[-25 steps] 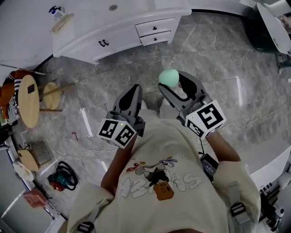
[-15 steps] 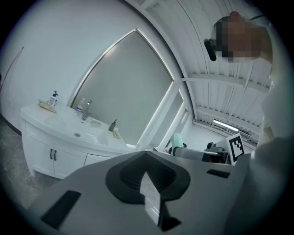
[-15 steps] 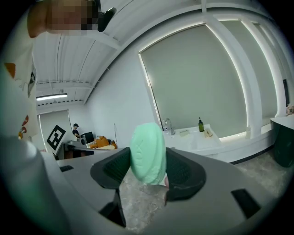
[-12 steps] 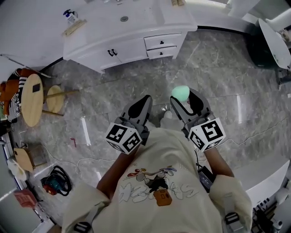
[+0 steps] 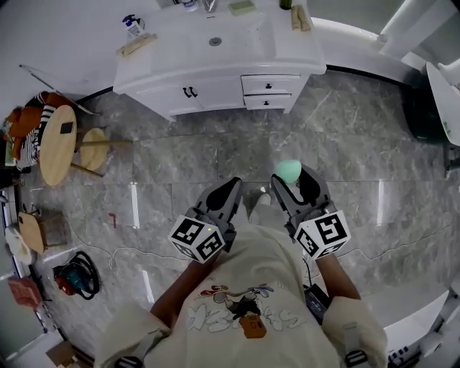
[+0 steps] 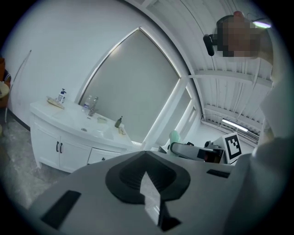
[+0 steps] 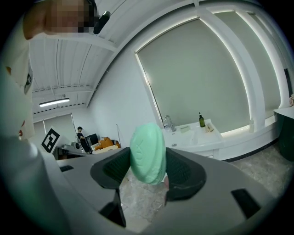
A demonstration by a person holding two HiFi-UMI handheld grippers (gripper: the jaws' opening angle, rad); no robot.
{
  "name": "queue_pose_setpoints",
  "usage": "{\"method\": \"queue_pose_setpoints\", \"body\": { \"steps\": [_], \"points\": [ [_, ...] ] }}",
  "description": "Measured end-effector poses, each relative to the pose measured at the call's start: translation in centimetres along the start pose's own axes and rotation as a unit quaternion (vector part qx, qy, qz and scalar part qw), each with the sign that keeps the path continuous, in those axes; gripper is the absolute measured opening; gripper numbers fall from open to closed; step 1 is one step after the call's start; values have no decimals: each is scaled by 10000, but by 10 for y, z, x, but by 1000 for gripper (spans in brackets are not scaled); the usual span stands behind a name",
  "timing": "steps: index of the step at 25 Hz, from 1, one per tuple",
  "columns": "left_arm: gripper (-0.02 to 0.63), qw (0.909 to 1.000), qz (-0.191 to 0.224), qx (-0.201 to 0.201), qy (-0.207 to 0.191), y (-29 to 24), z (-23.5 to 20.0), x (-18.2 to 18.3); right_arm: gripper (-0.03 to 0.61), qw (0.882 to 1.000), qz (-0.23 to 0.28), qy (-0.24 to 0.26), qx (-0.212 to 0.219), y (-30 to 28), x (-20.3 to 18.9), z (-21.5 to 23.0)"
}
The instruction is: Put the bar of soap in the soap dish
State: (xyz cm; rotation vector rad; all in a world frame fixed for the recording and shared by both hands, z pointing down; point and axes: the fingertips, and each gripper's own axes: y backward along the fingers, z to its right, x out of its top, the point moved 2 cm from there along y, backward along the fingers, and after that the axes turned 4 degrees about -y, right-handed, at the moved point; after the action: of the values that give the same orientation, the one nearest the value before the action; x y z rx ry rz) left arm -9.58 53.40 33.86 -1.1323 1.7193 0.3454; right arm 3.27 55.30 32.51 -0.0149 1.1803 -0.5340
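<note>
The oval mint-green bar of soap [image 7: 148, 153] is up in the air, pinched edge-on in the right gripper [image 5: 293, 181], whose pads clamp its two broad faces. At the person's 11 o'clock the left gripper [image 5: 224, 194] carries nothing, its jaws drawn together to a sliver. Straight out at 12 o'clock, across a stretch of grey marble floor [image 5: 345, 129], stands the white vanity cabinet [image 5: 215, 72] with its sunken basin [image 5: 215, 41]. This reads as the carry step: soap in hand, not yet at the counter. No soap dish can be picked out for sure. A small pale-green tray [image 5: 242, 7] at the back of the counter may be it, but it is too small to tell. The next move calls for walking up to the vanity, bringing the right gripper over the dish, turning the bar flat, lowering it in, and only then letting the jaws part. A rounded bar could slip from a hard pinch, so steady pressure matters.
</note>
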Motion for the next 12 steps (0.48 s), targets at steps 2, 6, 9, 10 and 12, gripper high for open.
{"method": "queue_pose_setpoints", "body": {
  "steps": [2, 6, 9, 10, 12],
  "points": [
    [8, 10000, -53, -8, -6, -4, 1, -1, 240, 10000, -12, -52, -5, 1, -1, 3],
    [8, 10000, -4, 9, 31, -16, -6, 7, 241, 9999, -107, -77, -74, -11, 0, 16],
    [8, 10000, 30, 6, 40, -25, -21, 14, 240, 9998, -126, -112, -138, -31, 7, 25],
    [8, 10000, 37, 11, 42, -28, -28, 17, 239, 9997, -131, -118, -150, -39, 9, 26],
    [8, 9999, 62, 21, 95, -33, -46, 25, 240, 9997, -146, -87, -155, -58, 16, 26]
  ]
}}
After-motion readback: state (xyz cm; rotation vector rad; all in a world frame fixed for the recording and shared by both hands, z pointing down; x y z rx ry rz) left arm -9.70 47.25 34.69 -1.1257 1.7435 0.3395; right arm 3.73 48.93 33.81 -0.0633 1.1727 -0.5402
